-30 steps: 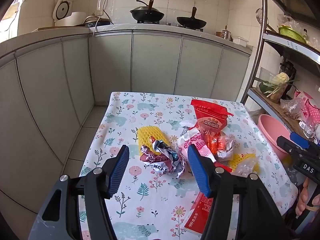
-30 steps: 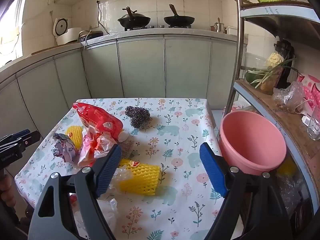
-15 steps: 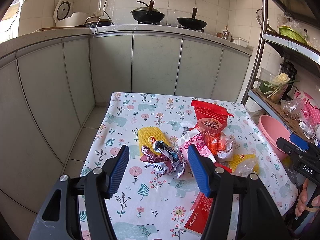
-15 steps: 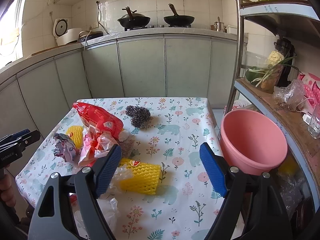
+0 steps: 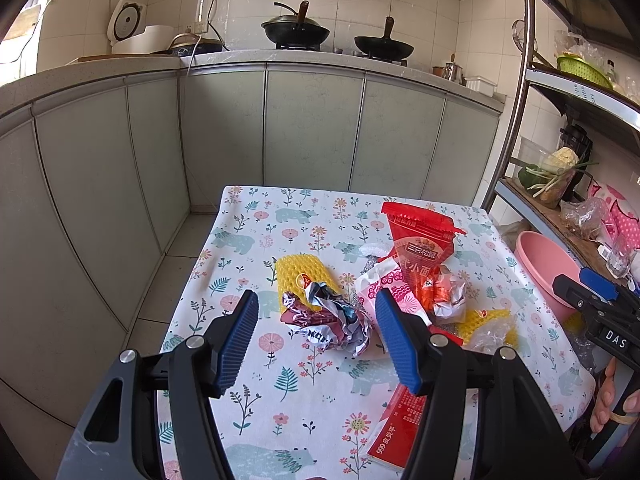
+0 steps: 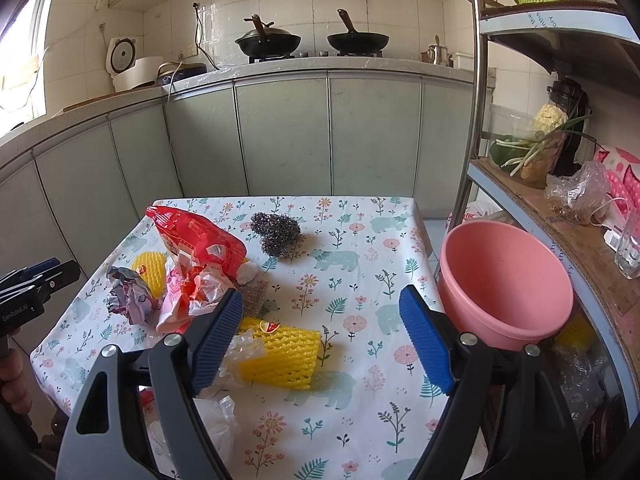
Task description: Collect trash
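Floral tablecloth (image 5: 304, 364) carries crumpled foil wrapper (image 5: 326, 320) framed by the spread, empty left gripper (image 5: 316, 336), while the right gripper (image 6: 320, 336), also spread, hovers over yellow foam netting (image 6: 280, 356).

Crumpled glossy foil wrapper (image 5: 326, 318); yellow foam net (image 6: 280, 354); matt pink plastic basin (image 6: 506, 286); wiry metal scourer (image 6: 275, 233).

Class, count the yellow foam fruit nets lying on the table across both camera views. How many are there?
2. One yellow net lies near the table's front, by the right gripper. The other net sits at the left, behind the crumpled foil wrapper. More could hide under the pile.
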Motion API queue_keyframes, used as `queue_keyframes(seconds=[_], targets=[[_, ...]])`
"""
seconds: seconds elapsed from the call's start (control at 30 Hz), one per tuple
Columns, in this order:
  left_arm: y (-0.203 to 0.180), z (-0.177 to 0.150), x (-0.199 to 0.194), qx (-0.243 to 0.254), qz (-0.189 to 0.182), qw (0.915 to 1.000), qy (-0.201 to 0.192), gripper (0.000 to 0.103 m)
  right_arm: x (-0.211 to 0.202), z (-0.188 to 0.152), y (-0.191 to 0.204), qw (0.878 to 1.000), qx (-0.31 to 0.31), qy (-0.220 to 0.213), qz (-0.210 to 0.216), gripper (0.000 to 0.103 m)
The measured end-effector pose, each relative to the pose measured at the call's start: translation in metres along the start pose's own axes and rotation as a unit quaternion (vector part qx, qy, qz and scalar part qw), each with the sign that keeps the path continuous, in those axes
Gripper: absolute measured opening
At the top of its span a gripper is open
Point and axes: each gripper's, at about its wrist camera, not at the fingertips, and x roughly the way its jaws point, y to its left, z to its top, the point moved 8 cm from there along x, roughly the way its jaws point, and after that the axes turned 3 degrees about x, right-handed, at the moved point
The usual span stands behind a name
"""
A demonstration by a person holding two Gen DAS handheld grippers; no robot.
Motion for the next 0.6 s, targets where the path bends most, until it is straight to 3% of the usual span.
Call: queue_keyframes(seconds=[0.6], targets=[[0.0026,0.0048,-0.0068,-0.002,0.002,1.0000,-0.006,0.060,-0.0027,0.0019,-0.0001,1.000,-0.001,-0.005,-0.001,0.081]])
